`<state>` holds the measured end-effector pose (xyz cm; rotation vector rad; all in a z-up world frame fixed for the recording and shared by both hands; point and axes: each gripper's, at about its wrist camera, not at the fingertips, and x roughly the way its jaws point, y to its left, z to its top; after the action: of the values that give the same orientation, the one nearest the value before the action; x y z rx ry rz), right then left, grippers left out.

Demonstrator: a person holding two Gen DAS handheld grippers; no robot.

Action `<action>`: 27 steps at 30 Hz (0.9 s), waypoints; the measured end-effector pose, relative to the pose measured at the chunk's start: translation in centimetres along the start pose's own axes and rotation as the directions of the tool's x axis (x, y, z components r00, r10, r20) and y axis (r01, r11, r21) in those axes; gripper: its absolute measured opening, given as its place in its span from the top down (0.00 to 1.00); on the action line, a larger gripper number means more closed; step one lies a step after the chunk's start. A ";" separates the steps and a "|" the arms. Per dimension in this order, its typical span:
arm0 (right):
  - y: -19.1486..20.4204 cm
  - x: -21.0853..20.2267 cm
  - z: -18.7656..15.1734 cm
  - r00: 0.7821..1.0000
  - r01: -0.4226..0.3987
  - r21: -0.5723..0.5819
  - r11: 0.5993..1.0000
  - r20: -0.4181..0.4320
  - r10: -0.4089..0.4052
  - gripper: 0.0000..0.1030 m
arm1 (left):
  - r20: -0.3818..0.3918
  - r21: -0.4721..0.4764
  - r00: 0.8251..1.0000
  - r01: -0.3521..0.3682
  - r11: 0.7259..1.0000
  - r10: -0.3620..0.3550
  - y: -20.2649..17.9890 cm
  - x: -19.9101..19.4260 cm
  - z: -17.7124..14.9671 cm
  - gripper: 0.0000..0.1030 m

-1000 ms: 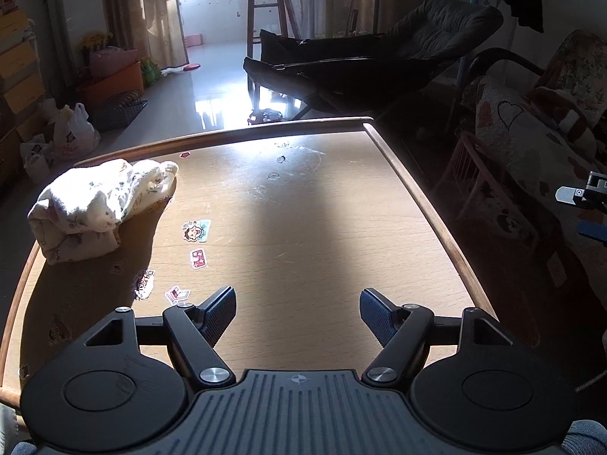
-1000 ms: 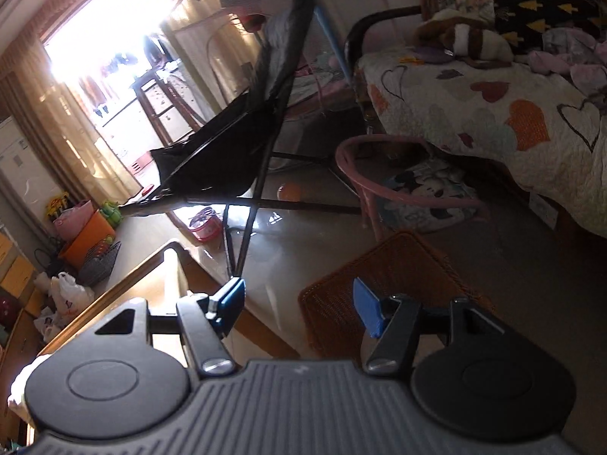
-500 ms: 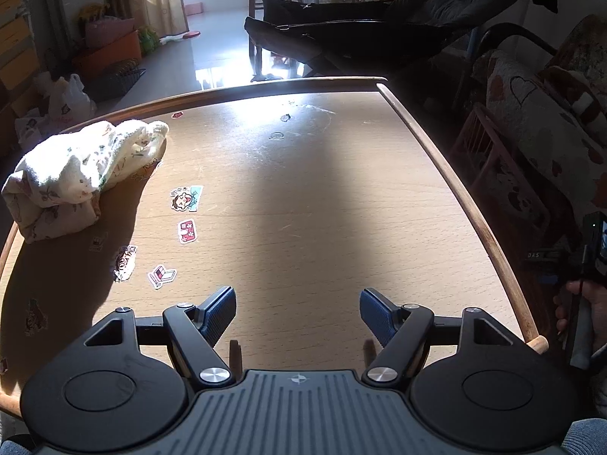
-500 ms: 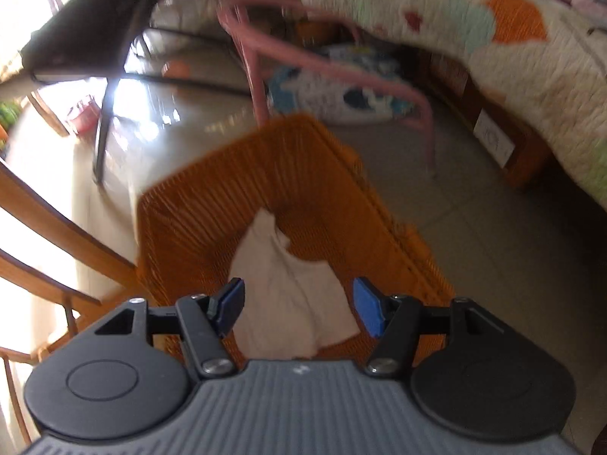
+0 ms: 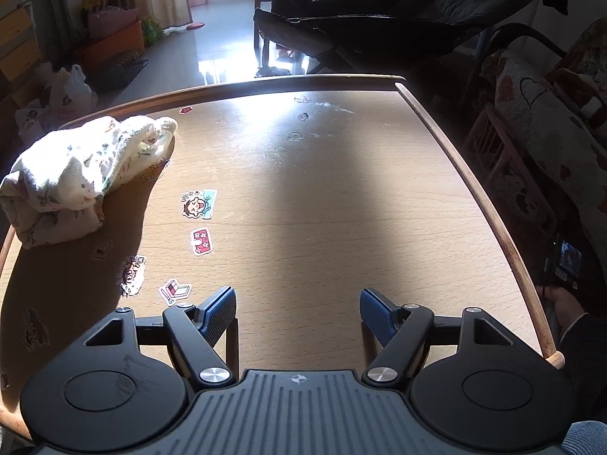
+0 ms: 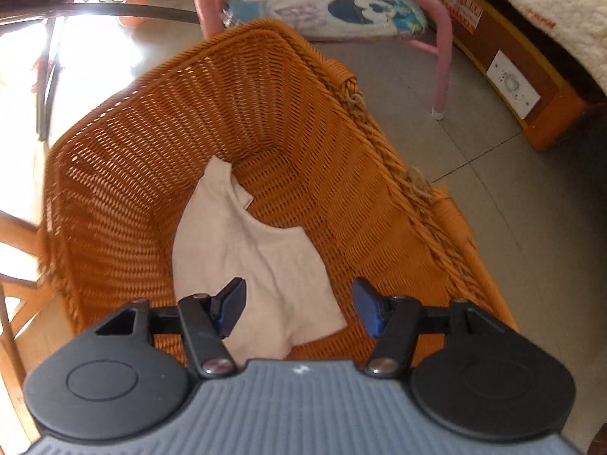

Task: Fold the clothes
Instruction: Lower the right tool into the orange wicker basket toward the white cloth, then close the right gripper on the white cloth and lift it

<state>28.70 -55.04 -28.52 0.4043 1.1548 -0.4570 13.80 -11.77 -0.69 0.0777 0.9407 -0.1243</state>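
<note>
**Right wrist over the basket, left wrist over the counter**

Right wrist view looks steeply down into an orange wicker basket [image 6: 265, 87] standing on the tiled floor. The right gripper [image 6: 299, 311] hangs just above its near rim, jaws spread wide with nothing between them. A pale, plain garment [image 6: 250, 261] lies flat on the basket's bottom, towards the near left; the left blue pad overlaps its near edge in the view, though whether it touches the cloth cannot be told. A pink chair frame [image 6: 442, 38] stands on the far side of the basket.

On the left wrist view, the left gripper [image 5: 297, 316] is held low and level over the near edge of the wooden counter [image 5: 341, 208], pointing towards the far side. Its jaws are also wide apart and empty. A bundled white floral garment [image 5: 79, 174] rests on the counter at the far left, well apart from the gripper. Several small stickers [image 5: 199, 204] lie on the counter between the bundle and the left finger. At the right edge, below the counter rim, a hand [image 5: 561, 303] in a dark sleeve is partly visible.
</note>
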 end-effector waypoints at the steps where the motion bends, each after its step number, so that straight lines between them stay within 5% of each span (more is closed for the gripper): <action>1: 0.0 0.7 0.3 1.000 0.006 -0.004 1.000 -0.001 -0.006 0.42 | 0.002 0.001 1.000 0.000 1.000 0.000 0.1 -0.1 0.1 0.28; 17: -0.1 9.6 2.5 0.995 -0.020 -0.042 0.999 -0.101 0.015 0.74 | -0.024 -0.026 1.000 -0.010 1.000 0.009 2.2 1.3 2.4 0.28; 27: -0.3 12.0 3.3 0.996 -0.020 -0.068 0.998 -0.091 0.014 0.78 | -0.040 -0.028 0.999 0.001 1.000 -0.002 2.2 2.3 3.2 0.28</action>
<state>35.04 -58.68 -38.63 0.3783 1.2504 -0.3862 17.98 -10.10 -0.65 0.0541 0.9826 -0.1118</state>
